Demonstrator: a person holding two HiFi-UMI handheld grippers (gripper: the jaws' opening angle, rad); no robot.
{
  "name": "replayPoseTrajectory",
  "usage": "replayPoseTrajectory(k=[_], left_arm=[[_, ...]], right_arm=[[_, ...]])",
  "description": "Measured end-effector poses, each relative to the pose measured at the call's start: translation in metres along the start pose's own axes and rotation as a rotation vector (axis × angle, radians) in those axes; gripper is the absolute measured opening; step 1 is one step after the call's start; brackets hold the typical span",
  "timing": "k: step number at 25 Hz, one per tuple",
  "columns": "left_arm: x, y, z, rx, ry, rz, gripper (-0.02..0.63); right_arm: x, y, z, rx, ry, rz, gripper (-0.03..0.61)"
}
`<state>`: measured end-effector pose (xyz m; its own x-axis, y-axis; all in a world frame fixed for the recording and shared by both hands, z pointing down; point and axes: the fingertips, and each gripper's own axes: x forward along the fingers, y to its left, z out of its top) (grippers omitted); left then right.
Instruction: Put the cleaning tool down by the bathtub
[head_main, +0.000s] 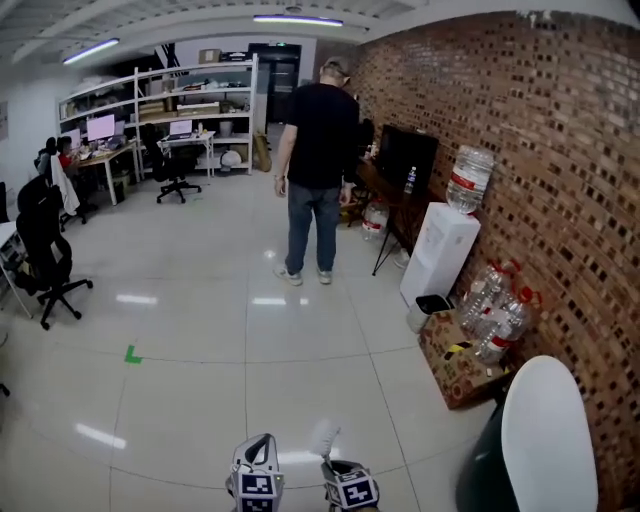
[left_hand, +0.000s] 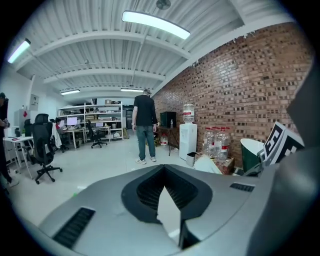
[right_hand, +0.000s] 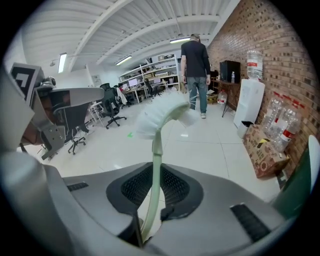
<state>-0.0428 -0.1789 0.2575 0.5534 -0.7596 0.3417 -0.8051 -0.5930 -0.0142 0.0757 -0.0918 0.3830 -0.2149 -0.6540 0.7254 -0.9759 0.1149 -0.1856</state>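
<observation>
Brush duty, and I have the cleaning tool (right_hand: 161, 114) in my right gripper (right_hand: 156, 167): its jaws are clenched on the pale green handle, which runs up between the black pads, and the white bristle head sticks out ahead of the jaws, tilted over to the left. From the head view the brush head (head_main: 325, 437) pokes up between the two marker cubes at the bottom edge, above the glossy white floor (head_main: 200, 330) and not resting on anything. My left gripper (left_hand: 162, 167) is closed on nothing; its tips meet at a point and I see only floor through the gap behind them. In the head view it sits just left of the right gripper (head_main: 347, 482), the two close together, the left gripper (head_main: 258, 470) a little higher. The bathtub (head_main: 545, 430) is at lower right, white rim over a dark green side, against the brick wall (head_main: 520, 150) and clearly apart from the brush. Its rim also shows at the far right of the right gripper view (right_hand: 312, 160). Beyond it along the wall I see a cardboard box (head_main: 458, 372) with large plastic bottles, then a white water dispenser (head_main: 438, 252). A person (head_main: 320, 170) stands mid-room, back to me, and an office chair (head_main: 45, 250) is off to the left.
</observation>
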Motion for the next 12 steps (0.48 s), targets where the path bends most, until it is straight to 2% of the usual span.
replayPoseTrajectory(k=[4,8,12], left_arm=[[-0.010,-0.021,0.016,0.042,-0.016,-0.068,0.005],[-0.015,-0.048,0.030,0.066,-0.023,-0.134,0.005],[-0.024,-0.081,0.028,0.110,0.004,-0.205,0.005]], right_arm=[[-0.036,0.002,-0.004,0.047,-0.032,-0.023,0.064],[-0.067,0.000,0.006,0.041,-0.053,-0.032,0.064],[-0.102,-0.001,0.001,0.071,-0.072,-0.043,0.064]])
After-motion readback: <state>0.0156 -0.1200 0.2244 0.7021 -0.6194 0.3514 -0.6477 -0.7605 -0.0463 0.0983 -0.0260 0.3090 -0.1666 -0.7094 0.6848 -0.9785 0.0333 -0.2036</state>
